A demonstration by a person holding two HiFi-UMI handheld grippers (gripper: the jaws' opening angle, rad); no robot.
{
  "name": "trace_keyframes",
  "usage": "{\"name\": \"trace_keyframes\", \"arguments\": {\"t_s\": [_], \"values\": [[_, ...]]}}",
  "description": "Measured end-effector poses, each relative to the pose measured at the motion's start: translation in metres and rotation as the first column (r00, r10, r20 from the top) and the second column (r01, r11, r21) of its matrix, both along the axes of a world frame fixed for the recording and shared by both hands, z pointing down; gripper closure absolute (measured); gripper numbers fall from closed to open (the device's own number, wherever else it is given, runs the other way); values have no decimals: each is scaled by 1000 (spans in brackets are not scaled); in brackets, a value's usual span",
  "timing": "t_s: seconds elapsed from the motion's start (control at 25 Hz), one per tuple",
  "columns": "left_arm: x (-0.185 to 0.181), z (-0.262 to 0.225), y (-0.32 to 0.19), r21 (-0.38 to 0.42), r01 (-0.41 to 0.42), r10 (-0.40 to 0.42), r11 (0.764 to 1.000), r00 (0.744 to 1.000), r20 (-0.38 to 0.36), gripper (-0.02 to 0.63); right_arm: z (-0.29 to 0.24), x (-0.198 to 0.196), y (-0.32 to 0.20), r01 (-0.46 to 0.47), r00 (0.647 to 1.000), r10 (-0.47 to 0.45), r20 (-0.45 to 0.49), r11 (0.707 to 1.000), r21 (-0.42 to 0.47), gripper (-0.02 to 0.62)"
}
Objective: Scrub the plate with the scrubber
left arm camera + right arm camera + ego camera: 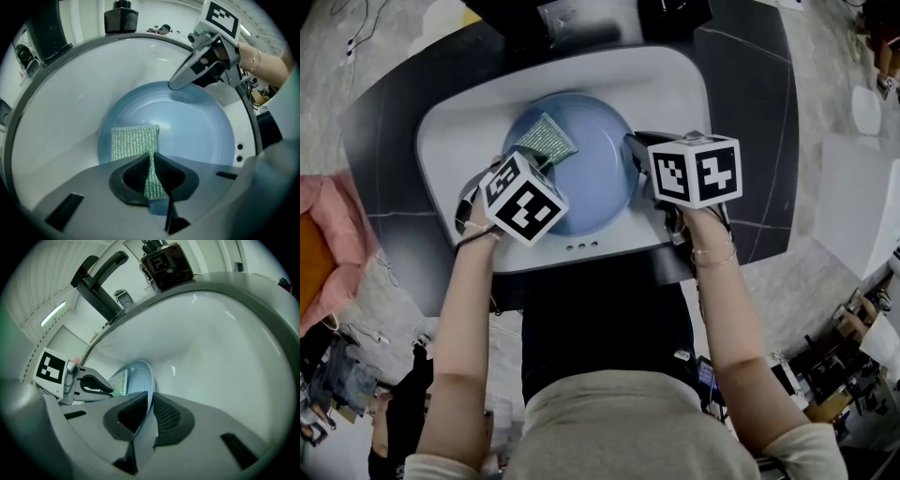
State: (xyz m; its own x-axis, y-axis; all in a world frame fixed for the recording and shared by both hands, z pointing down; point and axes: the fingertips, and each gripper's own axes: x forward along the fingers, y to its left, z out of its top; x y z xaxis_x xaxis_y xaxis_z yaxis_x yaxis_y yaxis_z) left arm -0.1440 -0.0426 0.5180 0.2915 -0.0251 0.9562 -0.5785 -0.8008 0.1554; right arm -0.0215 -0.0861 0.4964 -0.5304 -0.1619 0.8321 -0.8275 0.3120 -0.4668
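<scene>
Plate (pixel 600 187) rim pinched in right tool (pixel 149 404), scrubber (pixel 546 139) (clamped in left tool (pixel 151 164)) flat on it

**Sink (pixel 675 84):** the plate (pixel 595 159) fills the bowl's floor at the centre of the head view. A band of bare white wall runs around it, widest toward the top of the frame.

**Plate surface:** the scrubber (pixel 546 139) covers the upper-left part. The middle and lower part lie open between the two grippers.

**Obstructions:**
- The right gripper (pixel 630 148) blocks the plate's right rim, its fingers closed on that rim.
- The left gripper (pixel 542 164) blocks the lower-left approach, its fingers pinching the scrubber.
- The faucet (pixel 101 282) and a black bottle (pixel 166 263) stand at the back rim.

**Worktop (pixel 750 112):** open dark surface at the frame's right.
</scene>
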Motion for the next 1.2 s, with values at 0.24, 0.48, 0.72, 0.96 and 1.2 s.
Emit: {"name": "trace_keyframes", "arguments": {"t_s": [0.24,0.48,0.72,0.96,1.2], "values": [[-3,-5,24,-41,-39,39,998,999,-4,557,-4,-1,-4,4,1000,-4,9,1000,15,545],[2,-11,39,-73,-67,66,995,998,-16,558,-7,-4,-6,10,1000,-10,15,1000,27,545],[18,-20,59,-91,-155,153,984,988,-26,558,-10,-6,-7,20,1000,-21,20,999,31,543],[37,-31,82,-130,-218,206,967,974,-94,558,-11,-5,-6,17,1000,-18,23,999,34,543],[51,-36,84,-101,-245,234,964,967,-102,558,-14,-3,-4,13,1000,-14,22,999,41,543]]}}
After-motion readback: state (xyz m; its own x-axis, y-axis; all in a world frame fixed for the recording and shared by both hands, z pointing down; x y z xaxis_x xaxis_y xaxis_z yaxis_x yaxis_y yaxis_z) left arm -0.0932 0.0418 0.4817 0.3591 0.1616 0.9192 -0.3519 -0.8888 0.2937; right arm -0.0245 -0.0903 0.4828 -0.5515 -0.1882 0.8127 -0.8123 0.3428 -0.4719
